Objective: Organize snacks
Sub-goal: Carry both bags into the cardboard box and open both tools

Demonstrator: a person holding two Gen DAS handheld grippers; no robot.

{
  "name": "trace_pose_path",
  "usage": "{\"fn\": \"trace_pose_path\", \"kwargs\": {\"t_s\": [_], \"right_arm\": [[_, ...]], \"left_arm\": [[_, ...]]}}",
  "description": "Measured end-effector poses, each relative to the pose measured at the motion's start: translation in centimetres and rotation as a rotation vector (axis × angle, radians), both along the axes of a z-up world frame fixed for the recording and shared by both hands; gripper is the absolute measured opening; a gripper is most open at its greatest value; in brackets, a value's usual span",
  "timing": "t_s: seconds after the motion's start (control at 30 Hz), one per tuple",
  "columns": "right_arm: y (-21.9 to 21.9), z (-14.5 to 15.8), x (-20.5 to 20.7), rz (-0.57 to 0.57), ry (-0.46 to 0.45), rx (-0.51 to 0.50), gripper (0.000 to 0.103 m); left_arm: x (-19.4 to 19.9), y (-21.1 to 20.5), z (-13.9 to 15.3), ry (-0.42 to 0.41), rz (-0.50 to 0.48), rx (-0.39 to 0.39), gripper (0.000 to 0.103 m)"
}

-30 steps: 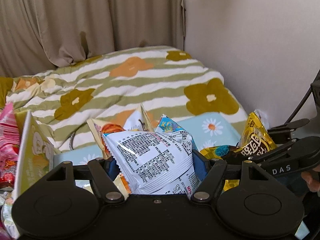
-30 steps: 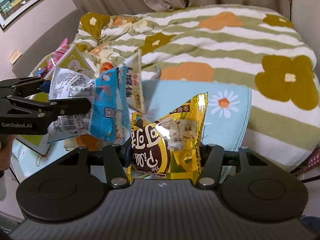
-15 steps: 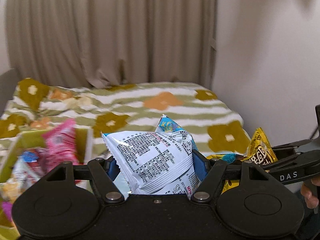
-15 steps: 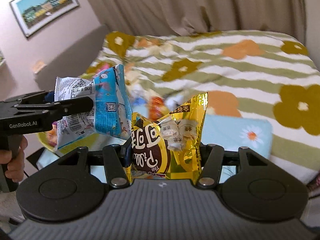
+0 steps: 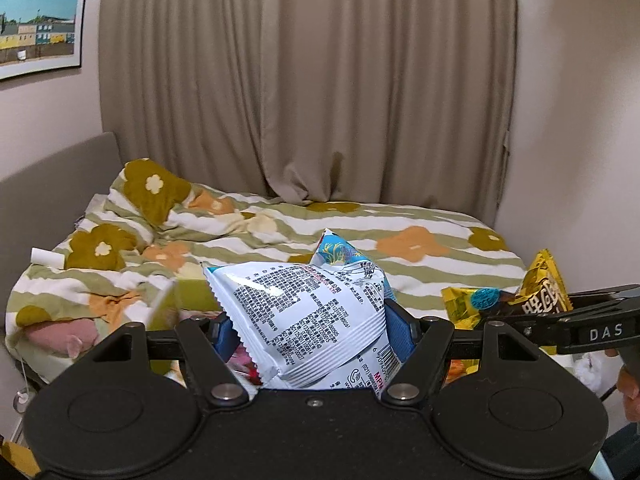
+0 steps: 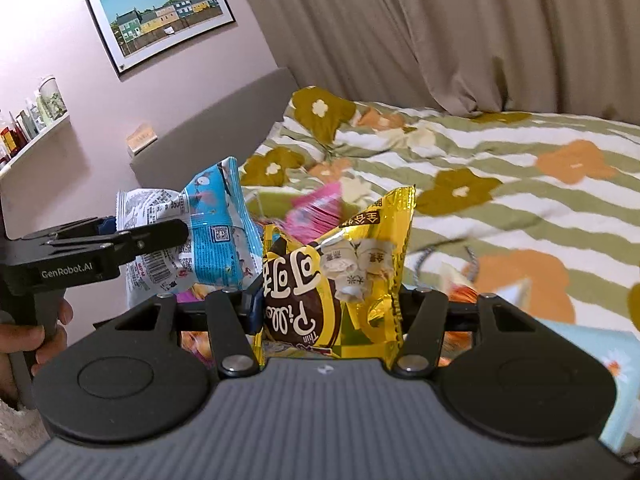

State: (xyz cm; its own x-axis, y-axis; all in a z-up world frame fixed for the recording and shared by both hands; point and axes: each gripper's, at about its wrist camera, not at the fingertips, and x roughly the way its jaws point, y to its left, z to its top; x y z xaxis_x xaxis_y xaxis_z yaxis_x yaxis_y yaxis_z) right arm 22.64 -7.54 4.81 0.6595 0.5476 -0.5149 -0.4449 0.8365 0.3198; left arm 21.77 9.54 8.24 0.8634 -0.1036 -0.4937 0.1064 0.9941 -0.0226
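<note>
Over the last second both tongs have lifted away from the snack pile: the left tongs (image 5: 316,336) stay clamped on the white-and-blue packet (image 5: 308,312) at lower centre, the right tongs (image 6: 328,308) on the gold packet (image 6: 340,280). So both are probably mid-carry, with no drop-off spot visible. The flowered bedspread (image 5: 420,224) fills mid-frame, a pink packet (image 6: 320,212) lies beyond; the two packets ride close together

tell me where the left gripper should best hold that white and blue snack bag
Where it holds now looks sound: the left gripper is shut on the white and blue snack bag across its lower, flatter part near the crimped end, reached from below along the bag's length. The middle is puffed with air and would likely slip or crush. The right gripper holds the gold snack bag the same way.
</note>
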Motion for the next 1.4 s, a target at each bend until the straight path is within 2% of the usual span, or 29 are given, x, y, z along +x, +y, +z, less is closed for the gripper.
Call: {"fn": "trace_pose_path", "kwargs": {"t_s": [0.27, 0.4, 0.6, 0.8, 0.83, 0.87, 0.9, 0.97, 1.4], "right_arm": [[7.9, 0.4, 3.5, -0.079, 0.027, 0.024, 0.071], [11.3, 0.0, 5.1, -0.138, 0.051, 0.034, 0.071], [14.2, -1.1, 6.3, -0.244, 0.083, 0.03, 0.071], [15.1, -2.2, 6.7, -0.318, 0.128, 0.025, 0.071], [15.3, -2.3, 6.8, -0.322, 0.133, 0.02, 0.071], [15.4, -2.4, 6.9, -0.326, 0.138, 0.017, 0.071], [15.5, -2.5, 7.0, -0.328, 0.141, 0.014, 0.071], [15.7, -2.6, 7.2, -0.326, 0.148, 0.011, 0.071], [16.3, -2.4, 7.9, -0.257, 0.148, -0.014, 0.071]], "left_arm": [[4.3, 8.3, -0.7, 0.07, -0.033, -0.069, 0.075], [7.2, 11.1, -1.6, 0.107, -0.079, -0.108, 0.075], [11.4, 12.8, -3.3, 0.152, -0.155, -0.143, 0.075], [13.5, 13.1, -4.1, 0.167, -0.169, -0.166, 0.076], [13.8, 13.1, -4.1, 0.172, -0.163, -0.163, 0.077], [14.1, 13.1, -4.3, 0.18, -0.158, -0.158, 0.085], [14.3, 13.2, -4.4, 0.184, -0.151, -0.154, 0.096], [14.3, 13.4, -4.4, 0.192, -0.125, -0.148, 0.103], [10.4, 16.6, -2.5, 0.151, -0.013, -0.17, 0.103]]}}
